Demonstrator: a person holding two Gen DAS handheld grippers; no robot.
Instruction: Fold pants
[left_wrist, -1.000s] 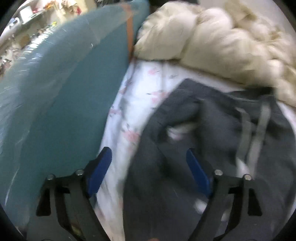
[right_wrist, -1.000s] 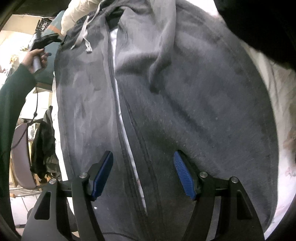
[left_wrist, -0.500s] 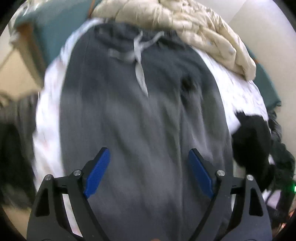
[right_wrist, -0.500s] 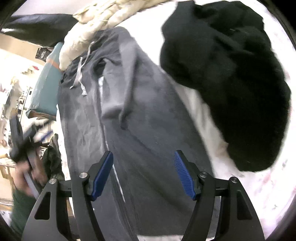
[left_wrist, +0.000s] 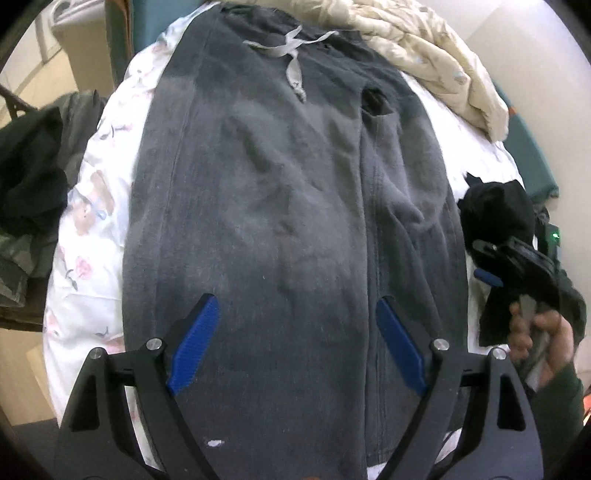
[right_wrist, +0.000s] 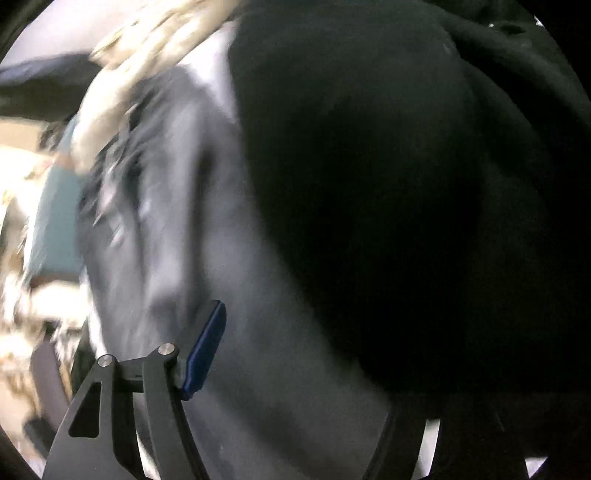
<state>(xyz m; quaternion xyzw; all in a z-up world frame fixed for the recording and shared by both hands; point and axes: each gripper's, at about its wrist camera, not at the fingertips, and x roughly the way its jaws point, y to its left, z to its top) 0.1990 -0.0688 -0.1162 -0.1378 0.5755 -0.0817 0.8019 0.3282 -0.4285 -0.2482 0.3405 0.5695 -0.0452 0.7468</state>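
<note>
Grey sweatpants (left_wrist: 288, 206) lie flat on the bed, waistband and pale drawstring (left_wrist: 293, 62) at the far end. My left gripper (left_wrist: 297, 343) hovers open over the middle of the pants, nothing between its blue pads (left_wrist: 195, 343). At the right edge of the left wrist view a hand (left_wrist: 543, 332) holds my right gripper (left_wrist: 487, 277) beside the pants' edge. The right wrist view is blurred. There my right gripper (right_wrist: 284, 314) stands wide over the grey pants (right_wrist: 207, 229), one blue pad (right_wrist: 207, 347) showing. A black garment (right_wrist: 388, 192) hides its other finger.
A cream duvet (left_wrist: 443, 62) is bunched at the head of the bed. The black garment (left_wrist: 495, 210) lies on the floral sheet (left_wrist: 85, 229) right of the pants. Dark clothes (left_wrist: 29, 184) are piled off the bed's left side. Teal padding (left_wrist: 532, 147) borders the far right.
My left gripper swept from the waistband corner by the teal board to over the middle of the pants. My right gripper swung right, and the black garment now fills its view.
</note>
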